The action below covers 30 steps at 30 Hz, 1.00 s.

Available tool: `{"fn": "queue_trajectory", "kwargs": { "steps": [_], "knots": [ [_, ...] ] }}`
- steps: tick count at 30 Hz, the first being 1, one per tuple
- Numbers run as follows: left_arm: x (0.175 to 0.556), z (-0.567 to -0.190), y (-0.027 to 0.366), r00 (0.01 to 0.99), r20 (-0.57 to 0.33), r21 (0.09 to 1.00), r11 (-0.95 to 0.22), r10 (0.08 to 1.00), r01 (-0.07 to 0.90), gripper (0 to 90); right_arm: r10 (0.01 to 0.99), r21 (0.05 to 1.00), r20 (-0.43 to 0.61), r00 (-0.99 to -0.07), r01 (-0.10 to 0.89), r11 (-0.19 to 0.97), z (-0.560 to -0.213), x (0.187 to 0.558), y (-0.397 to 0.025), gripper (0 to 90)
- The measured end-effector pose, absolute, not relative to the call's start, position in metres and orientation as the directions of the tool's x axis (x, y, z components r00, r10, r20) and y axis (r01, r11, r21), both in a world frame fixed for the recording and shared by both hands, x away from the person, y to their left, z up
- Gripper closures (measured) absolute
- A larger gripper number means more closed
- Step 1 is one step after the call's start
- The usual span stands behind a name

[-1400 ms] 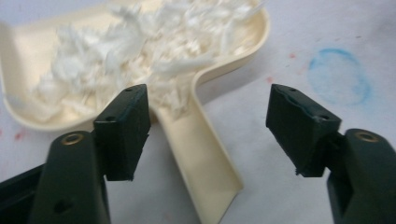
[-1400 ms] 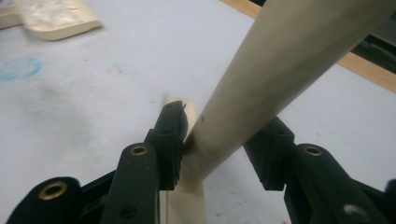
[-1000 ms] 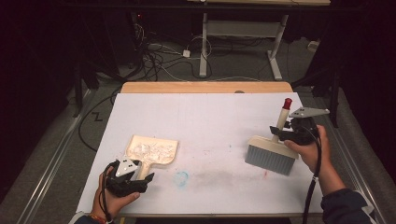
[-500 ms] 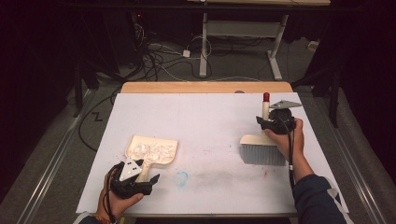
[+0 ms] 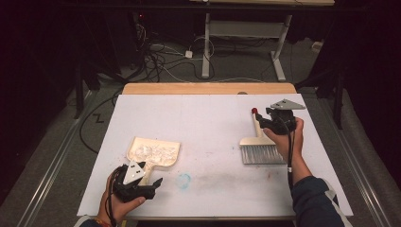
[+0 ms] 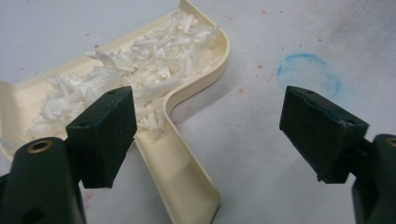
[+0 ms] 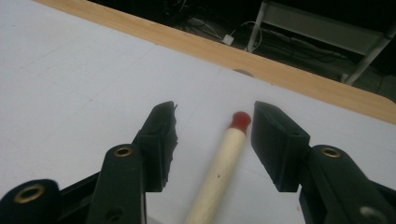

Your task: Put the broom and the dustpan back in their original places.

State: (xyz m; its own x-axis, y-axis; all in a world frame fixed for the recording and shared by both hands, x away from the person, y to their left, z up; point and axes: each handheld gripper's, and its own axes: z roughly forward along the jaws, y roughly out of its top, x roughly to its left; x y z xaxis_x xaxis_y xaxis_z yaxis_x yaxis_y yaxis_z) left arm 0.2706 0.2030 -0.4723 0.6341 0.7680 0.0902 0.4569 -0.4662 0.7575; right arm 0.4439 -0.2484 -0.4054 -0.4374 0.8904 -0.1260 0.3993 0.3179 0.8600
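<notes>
Change since the preceding frames: the brush (image 5: 261,144) has gone from tilted and lifted to lying flat on the table; the right gripper (image 5: 265,122) has shifted inward with it. The dustpan (image 5: 152,152) and left gripper (image 5: 153,185) are little changed.

Item 1. Brush. Pale turned-wood handle, round in section, capped by a small red rounded tip (image 7: 241,120). Broad flat head with a dense band of grey bristles. Lies on the right half of the table, handle pointing to the far edge, bristles toward the person.

Item 2. Right gripper (image 7: 212,125). Black, blocky jaws, spread apart on either side of the handle near its red tip; neither jaw appears to touch the wood. Grey three-cornered plate on top.

Item 3. Dustpan (image 6: 187,93). Cream plastic, smooth, raised curved rim, short channelled handle. Rests on the left half of the table, holding a heap of white shredded scraps (image 6: 140,79), flaky and irregular.

Item 4. Left gripper (image 6: 208,133). Black jaws spread wide, holding nothing; one jaw over the dustpan's handle, the other over bare table.

Item 5. Table (image 5: 208,123). Matte white sheet, faintly smudged, with red specks and a blue ring mark (image 6: 308,72); a light wooden strip (image 5: 208,88) along the far edge.
</notes>
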Motion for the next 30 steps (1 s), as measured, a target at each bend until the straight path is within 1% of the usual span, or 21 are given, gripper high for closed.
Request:
{"fn": "queue_trajectory", "kwargs": {
  "steps": [5, 8, 10, 16, 20, 27, 30],
  "knots": [
    [0.27, -0.474, 0.201, 0.641, 0.101, 0.752, -0.48, 0.761, 0.452, 18.0, 0.889, 0.86, -0.125, -0.441, 0.399, 0.318, -0.403, 0.439, -0.25, 48.2],
    [0.27, -0.475, 0.199, 0.645, 0.11, 0.745, -0.492, 0.757, 0.45, 18.0, 0.886, 0.87, -0.127, -0.446, 0.38, 0.316, -0.401, 0.434, -0.252, 47.5],
    [0.27, -0.476, 0.199, 0.646, 0.111, 0.745, -0.493, 0.755, 0.449, 18.0, 0.88, 0.87, -0.148, -0.451, 0.364, 0.332, -0.4, 0.429, -0.252, 46.8],
    [0.27, -0.477, 0.197, 0.647, 0.12, 0.739, -0.503, 0.753, 0.448, 18.1, 0.871, 0.883, -0.147, -0.468, 0.334, 0.329, -0.4, 0.416, -0.256, 41.4],
    [0.271, -0.477, 0.196, 0.648, 0.122, 0.736, -0.506, 0.752, 0.449, 18.0, 0.87, 0.887, -0.176, -0.461, 0.309, 0.344, -0.4, 0.408, -0.258, 37.3],
    [0.271, -0.478, 0.194, 0.646, 0.14, 0.727, -0.521, 0.75, 0.448, 18.0, 0.866, 0.904, -0.163, -0.473, 0.279, 0.323, -0.397, 0.394, -0.262, 32.7],
    [0.271, -0.478, 0.193, 0.651, 0.145, 0.724, -0.528, 0.745, 0.443, 18.0, 0.856, 0.903, -0.186, -0.483, 0.258, 0.342, -0.395, 0.389, -0.261, 30.7]
  ]
}}
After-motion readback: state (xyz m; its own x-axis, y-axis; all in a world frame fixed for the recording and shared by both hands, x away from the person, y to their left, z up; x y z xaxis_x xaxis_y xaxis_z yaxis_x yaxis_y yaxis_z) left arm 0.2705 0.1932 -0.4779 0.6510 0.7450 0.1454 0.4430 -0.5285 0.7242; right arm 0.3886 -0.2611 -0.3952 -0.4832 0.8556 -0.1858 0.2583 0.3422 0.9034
